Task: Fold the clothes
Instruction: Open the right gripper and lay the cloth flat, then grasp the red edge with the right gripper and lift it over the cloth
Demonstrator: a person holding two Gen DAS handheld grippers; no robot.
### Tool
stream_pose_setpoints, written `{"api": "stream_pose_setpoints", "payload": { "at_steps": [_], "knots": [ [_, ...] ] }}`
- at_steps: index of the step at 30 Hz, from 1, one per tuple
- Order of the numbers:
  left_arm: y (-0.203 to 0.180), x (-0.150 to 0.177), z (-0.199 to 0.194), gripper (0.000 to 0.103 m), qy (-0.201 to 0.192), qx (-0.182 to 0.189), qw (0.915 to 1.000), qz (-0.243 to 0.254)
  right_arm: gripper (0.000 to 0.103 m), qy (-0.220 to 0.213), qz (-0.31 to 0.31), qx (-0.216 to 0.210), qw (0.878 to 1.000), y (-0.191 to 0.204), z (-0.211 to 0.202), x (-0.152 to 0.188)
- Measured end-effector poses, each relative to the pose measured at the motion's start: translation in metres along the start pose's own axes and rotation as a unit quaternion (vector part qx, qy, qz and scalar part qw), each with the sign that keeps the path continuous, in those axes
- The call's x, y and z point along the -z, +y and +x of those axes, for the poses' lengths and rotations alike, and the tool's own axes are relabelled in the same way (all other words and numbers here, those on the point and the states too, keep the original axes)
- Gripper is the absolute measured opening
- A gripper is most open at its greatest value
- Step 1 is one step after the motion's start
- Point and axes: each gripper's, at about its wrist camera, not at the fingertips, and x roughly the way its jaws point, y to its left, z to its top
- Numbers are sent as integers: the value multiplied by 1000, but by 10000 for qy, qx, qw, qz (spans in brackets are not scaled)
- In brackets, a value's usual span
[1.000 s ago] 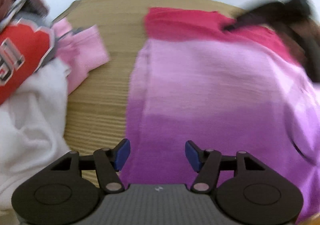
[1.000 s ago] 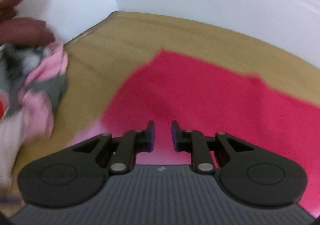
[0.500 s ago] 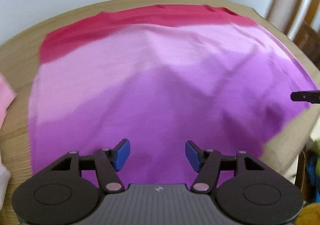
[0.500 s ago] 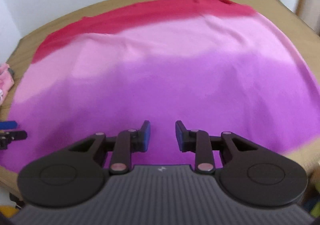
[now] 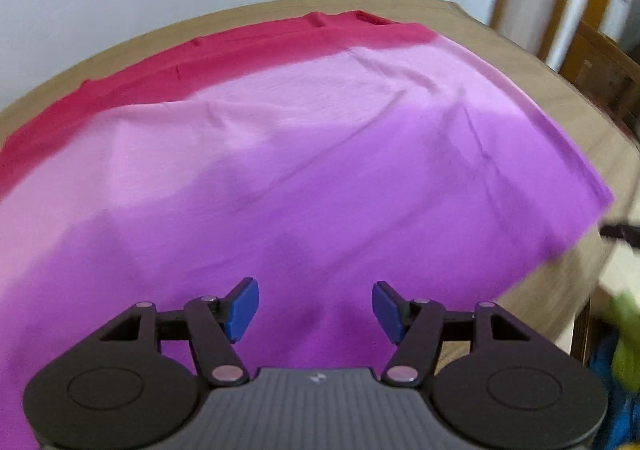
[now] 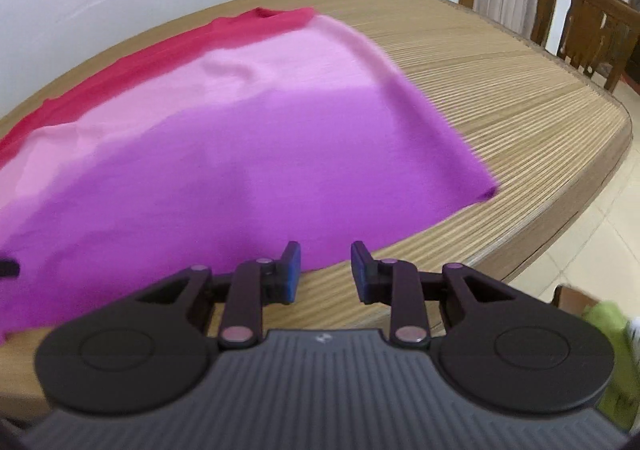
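Left tongs (image 5: 315, 304) gape wide over the near hem of the garment (image 5: 320, 177); right tongs (image 6: 325, 273), parted narrower, hover empty at its corner.
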Motion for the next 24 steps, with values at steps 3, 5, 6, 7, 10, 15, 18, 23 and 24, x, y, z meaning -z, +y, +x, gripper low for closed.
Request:
{"api": "stream_pose_setpoints", "payload": {
  "at_steps": [3,5,6,7,10,15,18,23,24],
  "knots": [
    [-39,-17,14,65,-52,-141,9992,-362,30,28,-152,-402,9991,-44,12,-16],
    [-60,-28,21,65,-4,-248,9982,-555,30,126,-179,-644,9977,-66,23,-35],
    [-67,-35,24,65,66,-244,9980,-578,30,205,-194,-744,9968,-74,29,-50],
    [-74,-42,26,65,120,-243,9979,-595,32,254,-257,-904,9952,-77,36,-68],
    [-83,-62,36,66,26,-310,9983,-502,31,248,-516,-1411,9883,-76,59,-120],
    [-69,-109,80,66,-57,-160,9978,-642,31,236,-726,-1544,9851,-50,123,-190],
    [-67,-142,108,66,-45,-70,9956,-937,31,405,-765,-1532,9844,-32,156,-216],
    [-76,-181,141,66,-47,-116,9946,-1035,30,486,-1325,-1814,9732,-24,189,-255],
    [-81,-186,146,66,-55,-144,9943,-1053,30,505,-1426,-1888,9703,-23,197,-268]
  ]
}}
